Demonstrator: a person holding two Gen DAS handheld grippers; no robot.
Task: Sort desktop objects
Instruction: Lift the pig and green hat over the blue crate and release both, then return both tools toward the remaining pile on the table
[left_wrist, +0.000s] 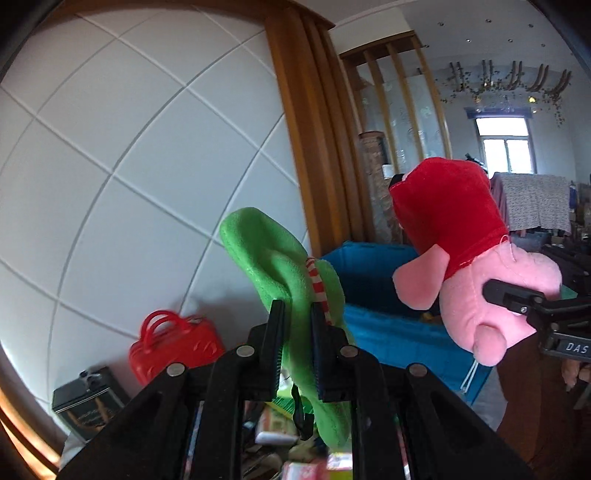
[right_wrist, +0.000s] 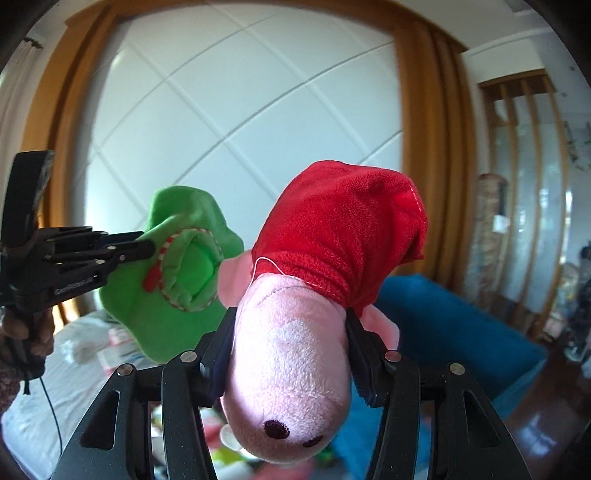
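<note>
Left wrist view: the left gripper (left_wrist: 297, 325) pinches a green plush toy with red-striped trim (left_wrist: 284, 273) at centre frame, while the right gripper (right_wrist: 291, 345) clamps a pink plush pig in a red dress (right_wrist: 295, 350). Both hang above the blue fabric bin (left_wrist: 373, 266), apparently unsorted; clutter remains at lower frame.

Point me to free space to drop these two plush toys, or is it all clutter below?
Best opening: the blue bin, whose visible interior behind the green plush and pink pig plush looks mostly free. The desk under the left gripper is crowded with packets; the red case and dark tin fill the wall side.
</note>
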